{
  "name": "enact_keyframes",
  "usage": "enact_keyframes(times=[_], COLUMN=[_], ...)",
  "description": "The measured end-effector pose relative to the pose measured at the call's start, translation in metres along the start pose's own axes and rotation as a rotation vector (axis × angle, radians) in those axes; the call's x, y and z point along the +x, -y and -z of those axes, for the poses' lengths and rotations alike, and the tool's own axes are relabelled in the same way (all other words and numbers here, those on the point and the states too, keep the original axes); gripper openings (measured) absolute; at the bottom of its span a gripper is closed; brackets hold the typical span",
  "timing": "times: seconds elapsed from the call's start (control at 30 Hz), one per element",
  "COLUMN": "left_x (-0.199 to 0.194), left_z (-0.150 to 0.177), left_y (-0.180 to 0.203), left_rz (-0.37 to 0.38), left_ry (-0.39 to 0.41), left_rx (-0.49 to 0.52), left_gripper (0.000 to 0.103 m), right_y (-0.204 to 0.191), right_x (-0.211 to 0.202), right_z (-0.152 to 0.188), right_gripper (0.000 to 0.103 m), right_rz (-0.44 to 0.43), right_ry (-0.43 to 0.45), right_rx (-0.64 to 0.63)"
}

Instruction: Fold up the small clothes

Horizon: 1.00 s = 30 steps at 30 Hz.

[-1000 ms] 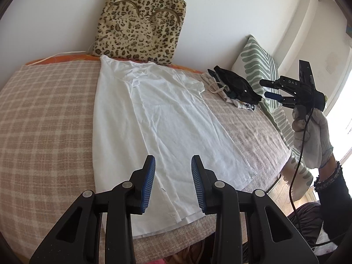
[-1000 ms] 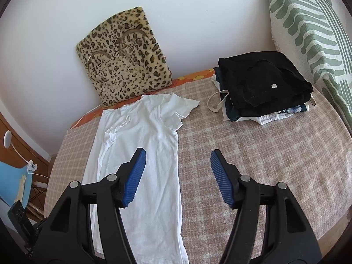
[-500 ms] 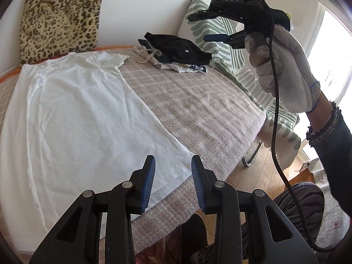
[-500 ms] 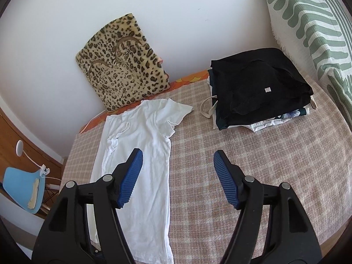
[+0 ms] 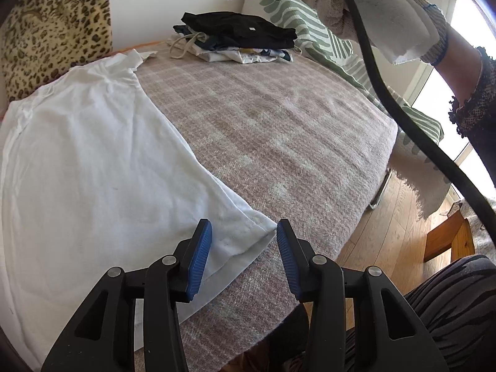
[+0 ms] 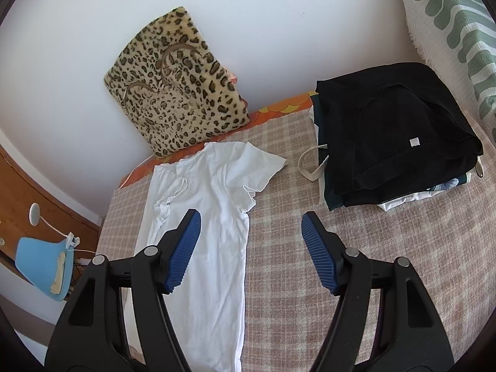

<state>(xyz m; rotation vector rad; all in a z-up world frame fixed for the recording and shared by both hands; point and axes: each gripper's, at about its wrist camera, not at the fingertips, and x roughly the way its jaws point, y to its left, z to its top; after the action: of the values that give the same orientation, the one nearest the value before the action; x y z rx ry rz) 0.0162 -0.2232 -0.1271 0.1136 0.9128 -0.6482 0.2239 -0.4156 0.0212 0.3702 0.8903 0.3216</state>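
White cotton covers much of the bed: a T-shirt (image 5: 93, 167) lies spread flat on the pink-and-cream checked blanket (image 5: 279, 117), its collar towards the wall and its near hem corner just beyond the left gripper (image 5: 243, 237). That gripper's blue ribbed pads stand apart and have just been opening wider; the hem corner shows in the gap between them, but they do not press on it, and whether they touch the cloth cannot be told. The right gripper (image 6: 249, 228) hangs over the blanket beside the shirt's side edge, spread wide with nothing between its pads (image 6: 317, 254); in the left view only one blue fingertip of it shows at the top, above a hand in a white knit glove (image 5: 372, 6), with a black cable (image 5: 387, 93) running down across the picture. No brand or writing can be read anywhere: the only label is a small white tag (image 6: 414, 142) on the black garment (image 6: 387, 124) topping the folded stack of clothes, and it looks blank. A beige loop strap (image 6: 310, 164) sticks out from the stack on the shirt's side. A leopard-print cushion (image 6: 176, 83) leans on the white wall behind the shirt's collar, and a green-and-white patterned pillow (image 6: 449, 21) stands past the stack. Off the bed's far side are a light-blue chair seat (image 6: 43, 263) and a white clip lamp (image 6: 40, 217); on the near side, wooden floor (image 5: 387, 232) and a zebra-striped trouser leg (image 5: 449, 303).
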Motion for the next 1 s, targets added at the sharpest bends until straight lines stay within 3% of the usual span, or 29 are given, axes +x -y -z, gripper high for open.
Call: enact_keyframes(times=[0.1, 0.13, 0.2, 0.3, 0.47, 0.63, 0.9, 1.0], left_x=[0.001, 0.002, 0.003, 0.004, 0.001, -0.011, -0.015, -0.014], left_z=[-0.001, -0.002, -0.002, -0.003, -0.001, 0.001, 0.0, 0.002], left_y=[-0.002, -0.006, -0.013, -0.027, -0.047, -0.068, -0.073, -0.076], left_rz=[0.012, 0.018, 0.029, 0.076, 0.17, 0.201, 0.225, 0.236], left_ry=[0.012, 0.018, 0.025, 0.04, 0.053, 0.094, 0.117, 0.123], left_rx=[0.001, -0.015, -0.044, -0.093, -0.22, -0.325, -0.352, -0.371], left_gripper=[0.04, 0.035, 0.015, 0.007, 0.005, 0.004, 0.004, 0.004], right_y=[0.0, -0.001, -0.003, -0.005, -0.002, 0.016, 0.036, 0.033], right_x=[0.026, 0.036, 0.056, 0.088, 0.14, 0.182, 0.212, 0.217], right_z=[-0.01, -0.014, -0.02, -0.026, -0.033, -0.035, -0.045, -0.05], right_gripper=[0.071, 0.071, 0.071, 0.071, 0.071, 0.071, 0.07, 0.06], right_rz=[-0.014, -0.02, -0.022, -0.041, -0.007, 0.026, 0.048, 0.068], right_ry=[-0.029, -0.043, -0.066, -0.108, -0.156, -0.183, -0.136, -0.121], right_rx=[0.008, 0.009, 0.008, 0.009, 0.021, 0.07, 0.157, 0.14])
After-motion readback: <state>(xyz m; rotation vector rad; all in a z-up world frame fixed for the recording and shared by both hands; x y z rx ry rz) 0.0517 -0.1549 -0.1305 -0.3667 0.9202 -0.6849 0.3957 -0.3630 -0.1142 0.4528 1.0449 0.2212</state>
